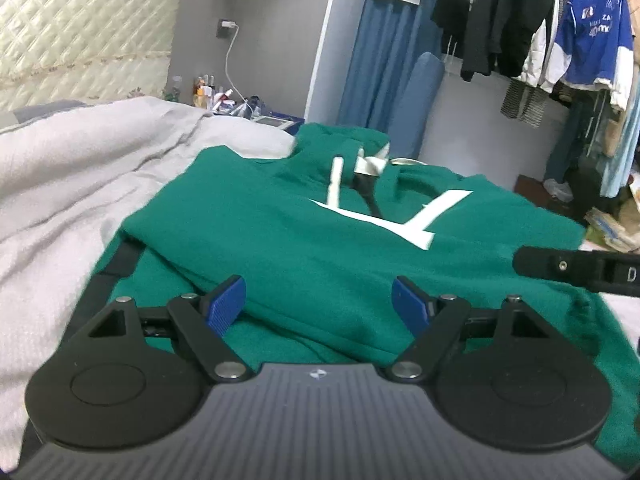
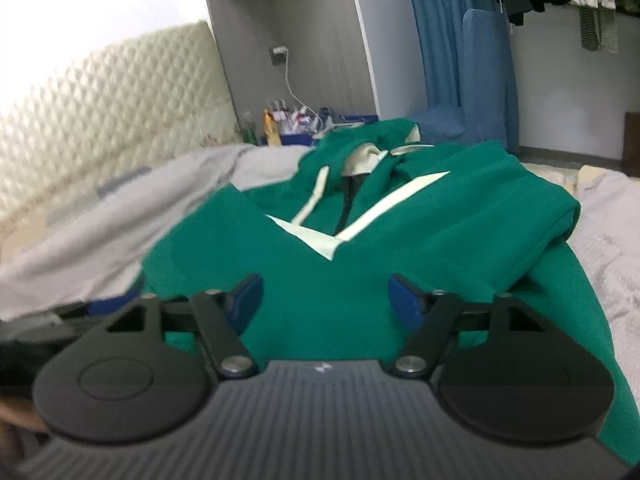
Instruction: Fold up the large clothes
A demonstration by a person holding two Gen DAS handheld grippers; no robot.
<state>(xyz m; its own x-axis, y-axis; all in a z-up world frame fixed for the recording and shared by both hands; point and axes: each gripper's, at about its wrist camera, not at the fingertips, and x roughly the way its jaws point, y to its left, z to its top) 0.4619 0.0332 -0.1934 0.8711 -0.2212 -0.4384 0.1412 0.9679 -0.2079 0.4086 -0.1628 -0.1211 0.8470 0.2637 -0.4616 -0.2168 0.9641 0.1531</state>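
Nearest to the cameras, the left gripper (image 1: 318,300) has its jaws well apart and nothing is between them; only green cloth lies below. The right gripper (image 2: 326,300) also has its jaws apart and holds nothing, though the gap looks a little narrower.

Under and ahead of both lies the green hoodie (image 1: 304,240), spread on the bed (image 1: 80,184) over a grey blanket. It seems partly folded: the sides look turned in over the body, so the white print (image 1: 416,220) is partly covered. The drawstrings (image 2: 314,200) and the hood (image 2: 368,160) lie at the far end, toward the wall. I judge the final fold, bringing one end over the other, is still to do.
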